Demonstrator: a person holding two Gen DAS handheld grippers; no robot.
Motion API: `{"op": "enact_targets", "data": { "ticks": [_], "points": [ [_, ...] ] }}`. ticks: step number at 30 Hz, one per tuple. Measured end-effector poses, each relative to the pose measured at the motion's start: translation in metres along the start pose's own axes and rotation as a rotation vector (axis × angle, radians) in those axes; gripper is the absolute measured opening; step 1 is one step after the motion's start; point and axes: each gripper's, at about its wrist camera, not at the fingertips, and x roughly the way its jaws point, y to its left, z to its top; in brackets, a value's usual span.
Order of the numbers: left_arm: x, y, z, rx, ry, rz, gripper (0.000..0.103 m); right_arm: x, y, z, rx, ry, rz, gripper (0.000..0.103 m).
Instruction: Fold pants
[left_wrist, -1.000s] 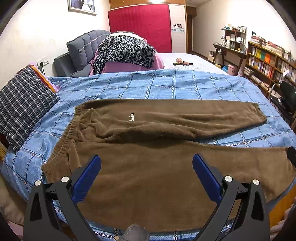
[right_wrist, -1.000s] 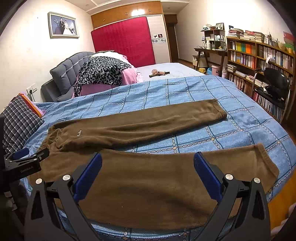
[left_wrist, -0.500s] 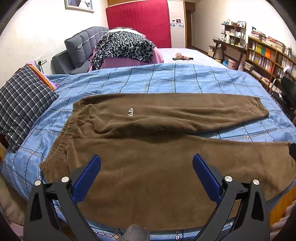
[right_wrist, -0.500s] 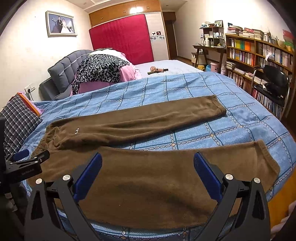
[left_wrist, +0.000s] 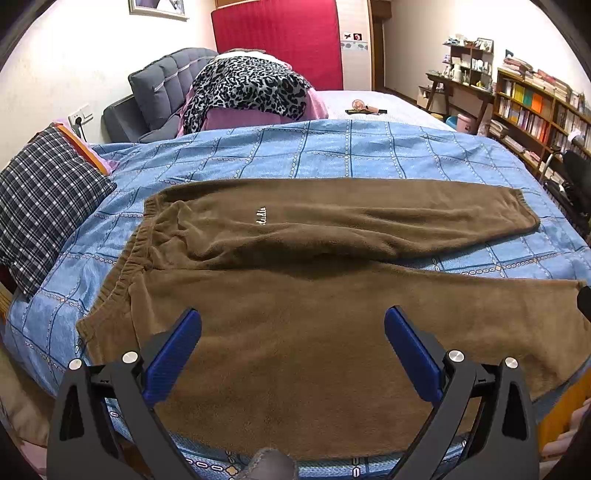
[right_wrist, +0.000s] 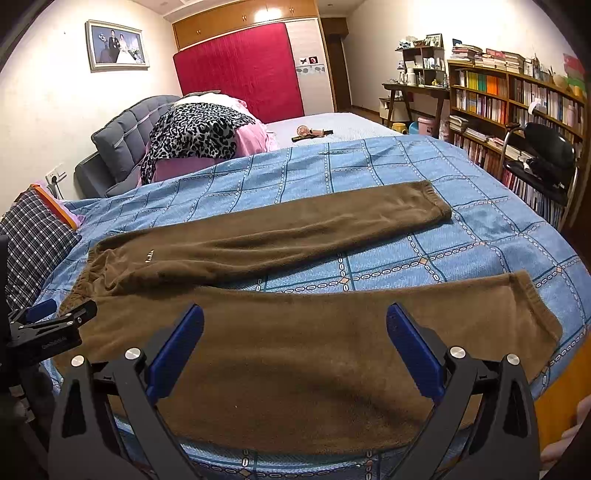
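Observation:
Brown fleece pants (left_wrist: 295, 295) (right_wrist: 295, 332) lie flat on a blue patterned bedspread (left_wrist: 332, 155), waistband to the left, both legs stretched out to the right and spread apart. My left gripper (left_wrist: 293, 325) hovers open above the near leg close to the waistband, with nothing between its blue pads. Farther right along the same leg, my right gripper (right_wrist: 294, 321) is open too and holds nothing. The left gripper's black body (right_wrist: 44, 332) shows at the left edge of the right wrist view.
A plaid pillow (left_wrist: 44, 199) lies at the bed's left end. Leopard-print and pink bedding (left_wrist: 243, 92) is piled by a grey headboard at the back. Bookshelves (right_wrist: 517, 103), a desk and a black chair (right_wrist: 543, 155) stand along the right wall.
Both grippers have dipped slightly lower and closer over the near leg, so the pants sit a little higher and larger in view. The pants have not moved.

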Motion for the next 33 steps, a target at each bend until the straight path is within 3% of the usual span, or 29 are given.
{"op": "enact_targets", "data": {
  "ticks": [19,33],
  "points": [
    [0.037,0.015,-0.002,-0.023,0.074,0.032,0.098,0.039,-0.009,-0.006,0.024,0.118,-0.003,0.1],
    [0.096,0.105,0.038,-0.143,0.09,0.144,0.098,0.079,0.007,0.009,-0.017,0.162,0.001,0.1]
  ]
}}
